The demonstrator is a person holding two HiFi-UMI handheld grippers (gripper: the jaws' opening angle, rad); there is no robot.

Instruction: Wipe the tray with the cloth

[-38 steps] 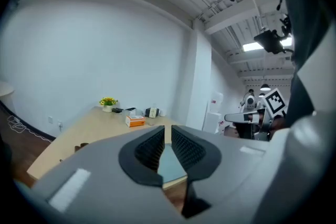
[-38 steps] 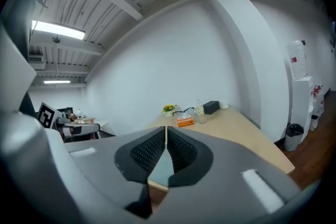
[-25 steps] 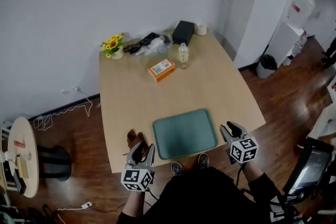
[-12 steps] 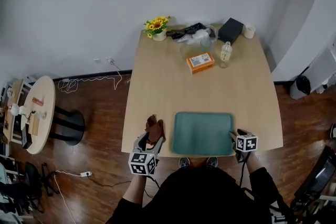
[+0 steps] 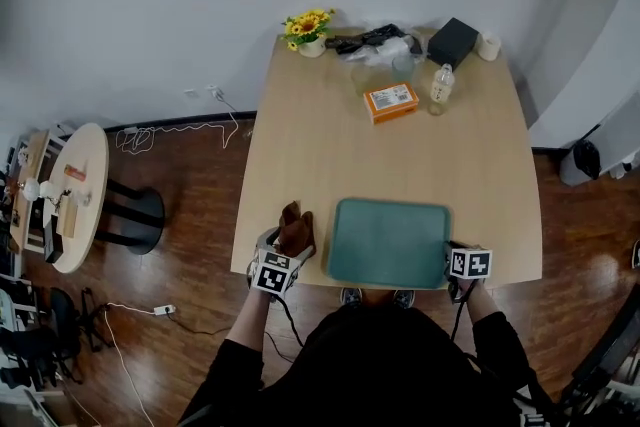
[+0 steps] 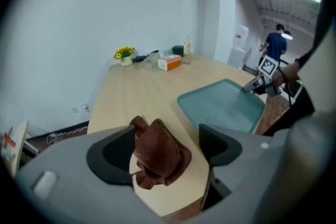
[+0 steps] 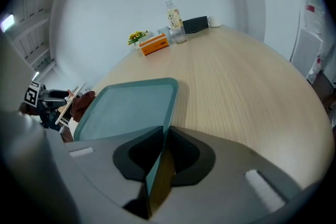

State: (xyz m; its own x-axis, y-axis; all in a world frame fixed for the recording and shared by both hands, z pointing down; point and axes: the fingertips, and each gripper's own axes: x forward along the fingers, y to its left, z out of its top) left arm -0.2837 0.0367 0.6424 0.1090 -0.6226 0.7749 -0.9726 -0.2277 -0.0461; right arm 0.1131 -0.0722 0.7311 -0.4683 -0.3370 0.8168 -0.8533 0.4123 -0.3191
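The teal tray (image 5: 388, 243) lies at the near edge of the wooden table (image 5: 330, 145). A crumpled brown cloth (image 5: 295, 231) rests on the table just left of it. My left gripper (image 5: 287, 247) stands around the cloth (image 6: 157, 152); its jaws are opening, with the right pad clear of the cloth. My right gripper (image 5: 450, 253) is at the tray's near right corner, its jaws closing and pinched on the tray's rim (image 7: 157, 165). The tray (image 7: 126, 107) stretches away from it toward the cloth (image 7: 81, 104).
At the table's far end stand an orange box (image 5: 391, 101), a bottle (image 5: 438, 87), a flower pot (image 5: 308, 30), a black box (image 5: 453, 41) and a tangle of cables (image 5: 375, 40). A round side table (image 5: 65, 205) stands to the left. A person (image 6: 274, 47) stands far off.
The left gripper moved forward to the cloth and its jaws spread around it. The right gripper came in to the tray's right corner and closed on the rim.
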